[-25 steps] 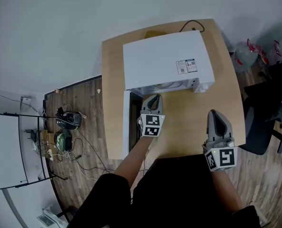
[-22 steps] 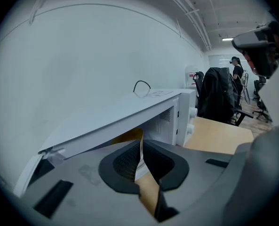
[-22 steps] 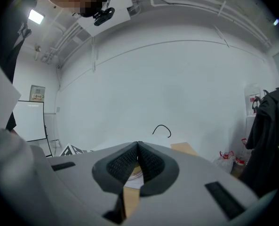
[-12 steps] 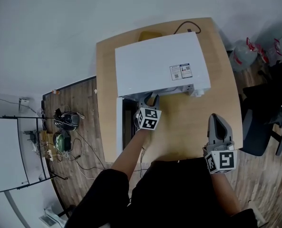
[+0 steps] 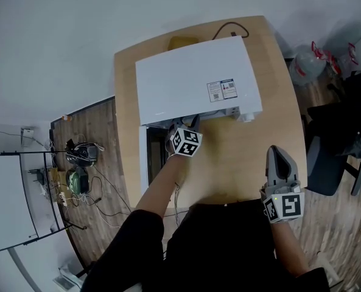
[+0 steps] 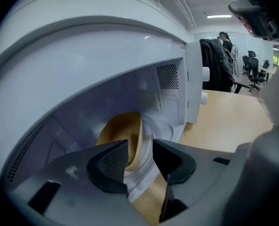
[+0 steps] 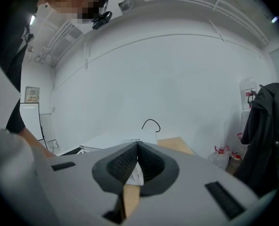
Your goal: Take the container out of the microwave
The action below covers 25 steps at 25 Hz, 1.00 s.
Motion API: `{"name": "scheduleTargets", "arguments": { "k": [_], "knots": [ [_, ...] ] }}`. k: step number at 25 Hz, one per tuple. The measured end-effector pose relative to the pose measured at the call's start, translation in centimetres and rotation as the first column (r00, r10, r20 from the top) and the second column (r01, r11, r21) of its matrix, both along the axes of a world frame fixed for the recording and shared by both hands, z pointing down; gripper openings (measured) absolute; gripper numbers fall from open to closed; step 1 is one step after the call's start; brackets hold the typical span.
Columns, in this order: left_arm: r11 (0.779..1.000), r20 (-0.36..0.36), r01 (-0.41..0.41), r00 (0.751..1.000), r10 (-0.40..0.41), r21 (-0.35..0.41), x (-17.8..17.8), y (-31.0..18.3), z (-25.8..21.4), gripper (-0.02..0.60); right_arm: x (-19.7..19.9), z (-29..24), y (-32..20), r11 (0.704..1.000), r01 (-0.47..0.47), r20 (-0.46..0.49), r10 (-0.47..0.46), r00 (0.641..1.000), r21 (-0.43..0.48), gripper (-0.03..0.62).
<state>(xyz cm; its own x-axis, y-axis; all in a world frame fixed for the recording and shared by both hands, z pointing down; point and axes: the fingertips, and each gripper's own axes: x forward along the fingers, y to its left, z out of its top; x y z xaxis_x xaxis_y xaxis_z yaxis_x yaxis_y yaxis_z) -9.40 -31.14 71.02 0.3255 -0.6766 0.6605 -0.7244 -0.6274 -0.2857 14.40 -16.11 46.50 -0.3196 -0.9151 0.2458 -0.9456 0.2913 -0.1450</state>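
The tan, round-walled container (image 6: pixel 123 131) sat inside the cavity of the white microwave oven (image 5: pixel 192 81). It lay straight ahead of the left claw (image 6: pixel 140 157), just beyond its tips. That claw's jaws were opening, and the container's rim showed through the gap, but no pad pressed on it. The left claw was by far the nearer. The right claw (image 5: pixel 278 157) hung pressed together and empty over the wooden desk (image 5: pixel 241 157), well apart. The container looked round, with no plain long axis. Its rim edge ran roughly along the gap, so a deeper reach would likely straddle the wall.
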Motion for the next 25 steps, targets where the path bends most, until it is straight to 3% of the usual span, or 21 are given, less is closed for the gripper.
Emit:
{"name": "scheduleTargets", "arguments": {
  "k": [5,14,25],
  "knots": [
    [0.997,0.120,-0.074,0.990,0.075,-0.016,0.0,-1.0,1.8,0.153,1.6,0.7,0.0,1.000,-0.024,-0.011,0.024,1.000,-0.019,0.060],
    [0.988,0.193,-0.134,0.970,0.146,-0.076,0.5,-1.8,3.3,0.153,2.5,1.1,-0.1,0.999,-0.032,-0.018,0.031,0.999,-0.028,0.060],
    [0.970,0.319,-0.169,0.922,0.219,-0.176,0.4,-2.3,5.3,0.153,3.0,0.5,0.1,1.000,-0.018,-0.095,0.019,0.995,0.015,0.060]
  ]
}}
